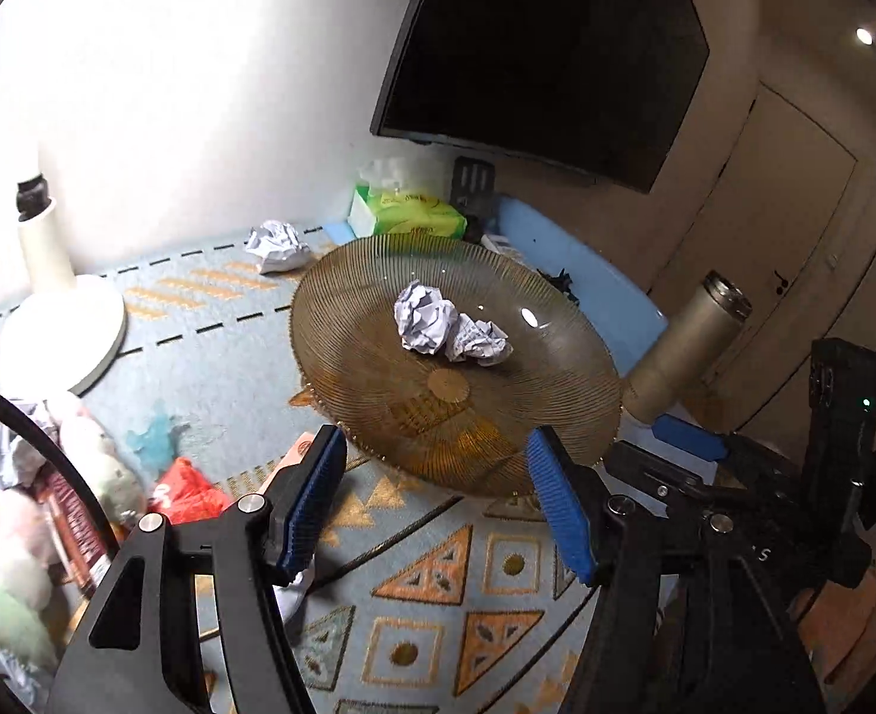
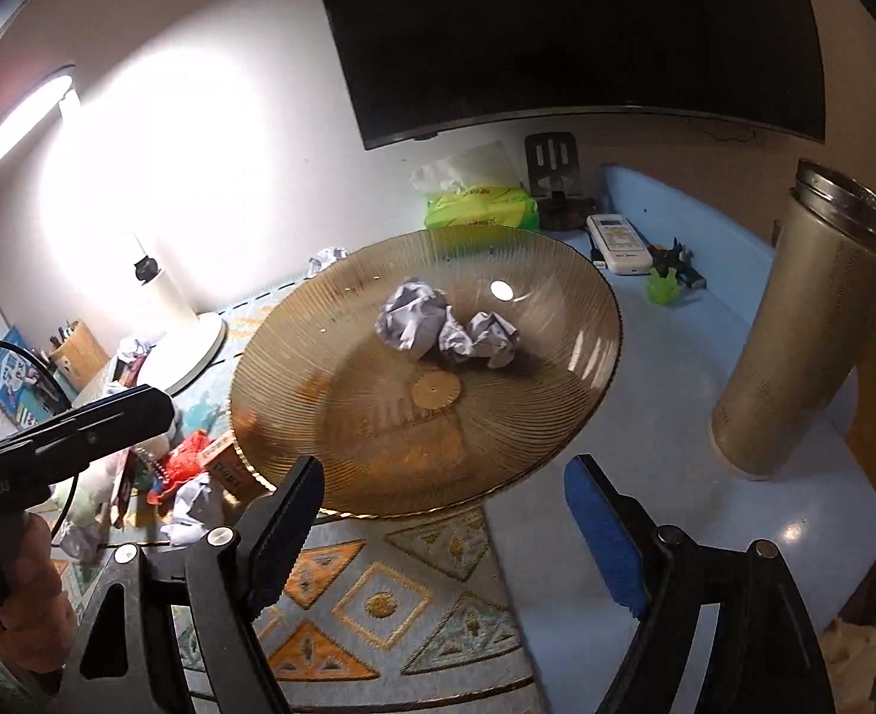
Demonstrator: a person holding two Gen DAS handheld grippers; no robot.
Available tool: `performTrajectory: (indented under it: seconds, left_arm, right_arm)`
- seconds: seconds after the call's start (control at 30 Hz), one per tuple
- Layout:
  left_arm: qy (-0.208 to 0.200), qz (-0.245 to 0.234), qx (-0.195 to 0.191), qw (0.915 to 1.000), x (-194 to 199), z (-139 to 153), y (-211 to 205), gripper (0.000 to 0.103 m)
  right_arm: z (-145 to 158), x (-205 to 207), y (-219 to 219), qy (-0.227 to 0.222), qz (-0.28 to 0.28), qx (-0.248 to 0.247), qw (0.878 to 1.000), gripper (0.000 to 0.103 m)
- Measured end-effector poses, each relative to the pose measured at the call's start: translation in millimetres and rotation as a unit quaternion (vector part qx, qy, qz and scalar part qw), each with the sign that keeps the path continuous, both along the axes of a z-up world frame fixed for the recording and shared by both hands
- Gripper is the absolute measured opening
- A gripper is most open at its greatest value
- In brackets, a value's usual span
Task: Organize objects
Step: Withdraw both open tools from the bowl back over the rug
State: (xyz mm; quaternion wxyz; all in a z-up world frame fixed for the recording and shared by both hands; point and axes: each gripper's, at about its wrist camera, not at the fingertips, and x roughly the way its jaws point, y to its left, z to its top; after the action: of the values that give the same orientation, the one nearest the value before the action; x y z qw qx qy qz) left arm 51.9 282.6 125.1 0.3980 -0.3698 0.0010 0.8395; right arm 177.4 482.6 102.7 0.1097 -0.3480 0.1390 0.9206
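A ribbed amber glass plate [image 1: 378, 387] [image 2: 330, 416] rests on the patterned cloth. Two crumpled paper balls [image 1: 426, 318] [image 2: 414, 318] lie side by side in it. A third paper ball [image 1: 277, 245] lies on the cloth behind the plate, by the wall; it shows small in the right wrist view [image 2: 326, 257]. My left gripper [image 1: 435, 479] is open and empty, just before the plate's near rim. My right gripper [image 2: 443, 511] is open and empty, also at the near rim. More crumpled paper [image 2: 191, 509] lies left of the plate.
A metal flask [image 1: 687, 351] [image 2: 806, 327] stands right of the plate. A white lamp base [image 1: 60, 333] [image 2: 182, 345] stands left. A green tissue pack [image 1: 405, 214] [image 2: 482, 208], a remote [image 2: 616, 244] and a phone stand [image 2: 550, 163] sit at the back. Red wrapper and clutter [image 1: 185, 491] lie left.
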Motion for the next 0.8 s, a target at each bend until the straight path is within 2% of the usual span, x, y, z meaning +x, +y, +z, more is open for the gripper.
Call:
performTrajectory:
  seconds: [0.1,0.2,0.3,0.33,0.37,0.43,0.5,0.6,0.67,0.73,0.8]
  left_arm:
    - [0.032,0.025,0.005,0.9992,27.7,17.3,-38.9,0.062]
    - [0.055,0.075,0.003,0.9956,46.0,23.4,-81.5,0.064]
    - [0.077,0.152,-0.006,0.9854,57.7,15.6,-131.4,0.083]
    - [0.082,0.181,-0.011,0.9799,61.0,9.1,-149.6,0.094]
    - [0.086,0.211,-0.020,0.9734,61.7,1.2,-166.0,0.099]
    - [0.091,0.263,-0.044,0.9594,59.8,-16.3,-194.8,0.099]
    - [0.078,0.315,-0.060,0.9441,54.6,-34.6,-224.4,0.099]
    - [0.043,0.371,-0.054,0.9262,45.9,-61.5,-264.1,0.099]
    - [0.033,0.396,-0.056,0.9158,41.8,-74.6,-283.0,0.099]
    - [0.039,0.418,-0.081,0.9041,40.1,-82.7,-291.1,0.099]
    - [0.059,0.440,-0.116,0.8885,35.6,-87.0,-293.2,0.099]
  right_arm:
    - [5.4,5.0,-26.0,0.005,0.014,0.021,1.000,0.082]
    - [5.2,5.6,-52.8,0.012,0.049,0.004,0.999,0.082]
    - [-0.9,2.9,-82.0,0.016,0.089,-0.023,0.996,0.087]
    - [-3.9,1.2,-92.4,0.017,0.101,-0.029,0.994,0.089]
    - [-7.5,-0.5,-103.5,0.018,0.115,-0.033,0.993,0.091]
    - [-17.6,-4.5,-126.5,0.018,0.143,-0.041,0.989,0.092]
    - [-28.7,-9.2,-148.8,0.017,0.163,-0.048,0.985,0.092]
    - [-40.9,-16.0,-183.5,0.014,0.207,-0.055,0.977,0.092]
    - [-44.0,-20.8,-207.9,0.014,0.231,-0.035,0.972,0.092]
    - [-47.2,-25.8,-230.9,0.015,0.252,-0.001,0.968,0.092]
    - [-54.0,-31.3,-251.8,0.012,0.265,0.034,0.964,0.092]
